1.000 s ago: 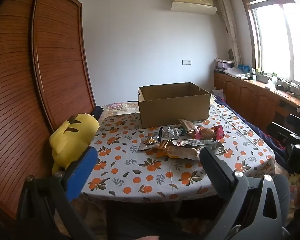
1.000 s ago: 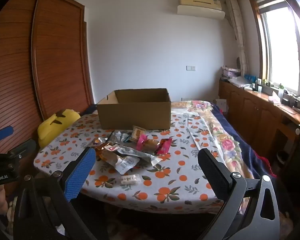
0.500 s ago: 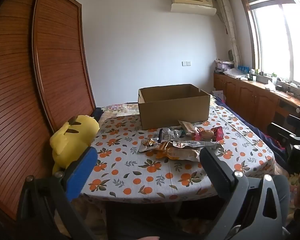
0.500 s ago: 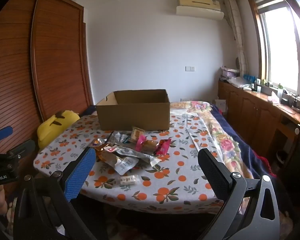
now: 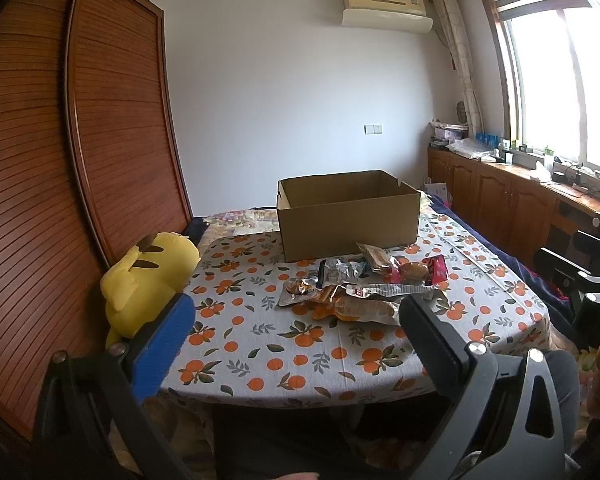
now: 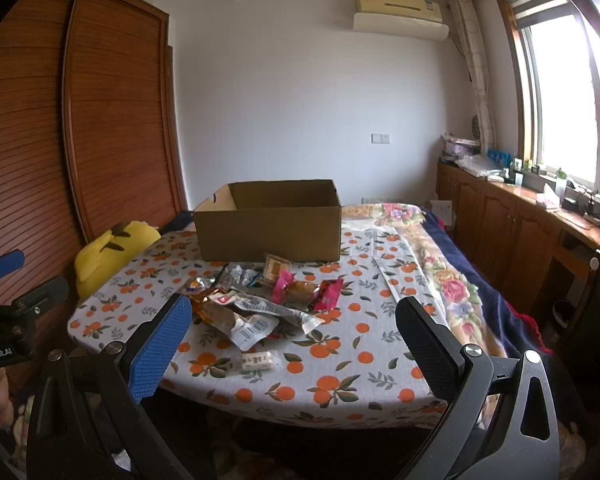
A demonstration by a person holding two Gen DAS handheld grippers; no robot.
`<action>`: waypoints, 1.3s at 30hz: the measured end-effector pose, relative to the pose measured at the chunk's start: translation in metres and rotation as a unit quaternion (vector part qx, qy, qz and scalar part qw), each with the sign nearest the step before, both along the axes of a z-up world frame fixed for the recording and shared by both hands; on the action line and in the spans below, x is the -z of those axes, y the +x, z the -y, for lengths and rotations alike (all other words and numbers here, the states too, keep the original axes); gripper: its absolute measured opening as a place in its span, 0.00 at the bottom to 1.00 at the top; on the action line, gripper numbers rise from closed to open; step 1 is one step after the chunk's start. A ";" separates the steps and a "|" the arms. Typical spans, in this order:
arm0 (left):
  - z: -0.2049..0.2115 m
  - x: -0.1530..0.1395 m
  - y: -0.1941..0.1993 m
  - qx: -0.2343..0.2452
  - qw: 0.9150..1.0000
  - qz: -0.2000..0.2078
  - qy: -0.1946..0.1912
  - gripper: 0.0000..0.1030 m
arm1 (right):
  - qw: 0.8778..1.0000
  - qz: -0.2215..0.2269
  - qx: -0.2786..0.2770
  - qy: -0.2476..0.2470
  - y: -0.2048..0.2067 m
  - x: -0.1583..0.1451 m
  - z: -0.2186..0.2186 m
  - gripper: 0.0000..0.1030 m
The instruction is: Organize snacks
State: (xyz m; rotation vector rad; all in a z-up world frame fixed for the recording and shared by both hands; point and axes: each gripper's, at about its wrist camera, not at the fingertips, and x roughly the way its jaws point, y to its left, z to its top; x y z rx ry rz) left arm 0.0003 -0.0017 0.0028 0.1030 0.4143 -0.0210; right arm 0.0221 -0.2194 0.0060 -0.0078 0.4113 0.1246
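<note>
Snacks [image 6: 260, 304]: lying heaped mid-table [image 6: 340, 364], just before the open cardboard box [image 6: 268, 228].
Handling: crinkly foil and plastic packets, probably light, slippery; pinching flat sealed edges looking safest.
Left hand-held gripper [image 5: 296, 344]: hovering wide open, holding nothing.
Right hand-held gripper [image 6: 292, 344]: hovering wide open, holding nothing.

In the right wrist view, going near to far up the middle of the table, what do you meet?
Small white wrapped snack → silver packet with barcode → pink-wrapped pastry → tan cracker packet → cardboard box.
</note>
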 end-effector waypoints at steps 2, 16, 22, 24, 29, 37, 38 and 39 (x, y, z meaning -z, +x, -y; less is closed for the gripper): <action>0.000 0.000 0.000 0.000 1.000 0.000 -0.001 1.00 | 1.000 0.000 0.000 0.001 0.000 0.000 0.000 1.00; 0.000 0.000 -0.001 0.000 1.000 0.002 0.000 1.00 | 1.000 0.001 0.000 0.001 -0.002 0.001 0.000 1.00; -0.001 -0.003 -0.001 -0.001 1.000 0.003 0.001 1.00 | 1.000 0.002 0.000 0.001 -0.001 -0.002 0.002 1.00; -0.001 -0.003 -0.001 0.000 1.000 0.003 0.001 1.00 | 1.000 0.002 0.001 0.001 -0.002 -0.001 0.001 1.00; -0.001 -0.003 -0.001 0.000 1.000 0.004 0.002 1.00 | 1.000 0.002 0.000 0.001 -0.003 0.000 0.000 1.00; 0.000 -0.004 0.000 0.000 1.000 0.005 0.002 1.00 | 1.000 0.002 0.000 0.002 -0.003 0.000 0.000 1.00; 0.000 -0.004 0.000 0.000 1.000 0.005 0.002 1.00 | 1.000 0.003 0.000 0.002 -0.003 0.000 0.000 1.00; 0.000 -0.004 0.000 0.000 1.000 0.004 0.002 1.00 | 1.000 0.003 0.000 0.002 -0.003 -0.001 0.001 1.00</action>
